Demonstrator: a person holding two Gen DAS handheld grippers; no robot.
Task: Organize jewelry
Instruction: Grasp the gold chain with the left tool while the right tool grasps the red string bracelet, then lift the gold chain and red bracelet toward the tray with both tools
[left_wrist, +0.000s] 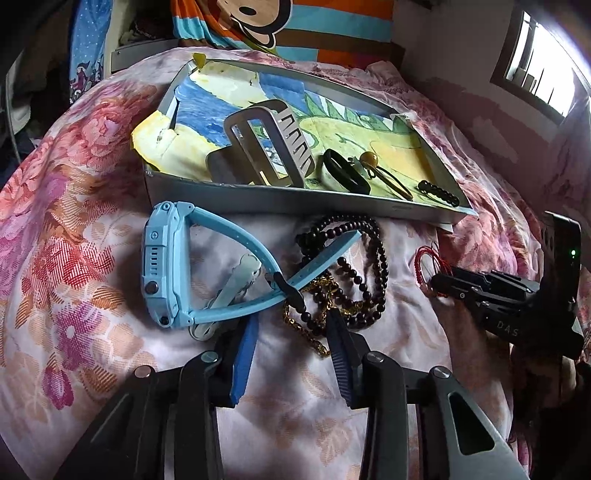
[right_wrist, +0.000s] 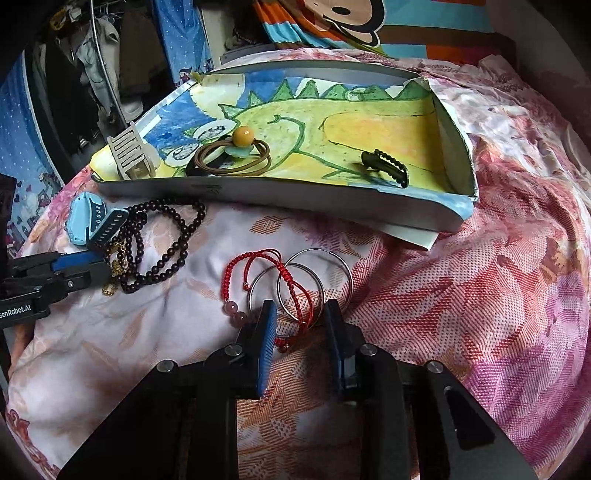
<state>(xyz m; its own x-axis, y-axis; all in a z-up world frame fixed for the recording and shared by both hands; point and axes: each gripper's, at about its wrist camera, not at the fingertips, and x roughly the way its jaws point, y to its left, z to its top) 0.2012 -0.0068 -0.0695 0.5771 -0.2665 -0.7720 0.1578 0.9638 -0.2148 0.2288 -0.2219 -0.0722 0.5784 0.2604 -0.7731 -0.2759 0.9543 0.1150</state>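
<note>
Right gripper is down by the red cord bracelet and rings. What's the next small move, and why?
Probably ease the right gripper forward and close. Its jaws stand open around the red cord bracelet where it overlaps the silver rings, nothing gripped yet. All of these lie on the bedspread, outside the tray. The cord may snag a ring, so lift slowly.

Right wrist view. The right gripper (right_wrist: 301, 314), jaws parted, sits low over a floral bedspread (right_wrist: 480, 314), its blue fingertips (right_wrist: 267, 332) flanking two silver hoops (right_wrist: 317, 280) tangled with a red cord bracelet (right_wrist: 255, 266). Behind lies a shallow tray (right_wrist: 258, 194) lined with a dinosaur drawing, holding a beige claw clip (right_wrist: 129, 151), a brown hair tie with a yellow bead (right_wrist: 236, 155) and a dark hair clip (right_wrist: 386, 168). At left, the left gripper (right_wrist: 92, 271) reaches beside a dark bead necklace (right_wrist: 162, 240) and a light blue watch (right_wrist: 88, 221).
</note>
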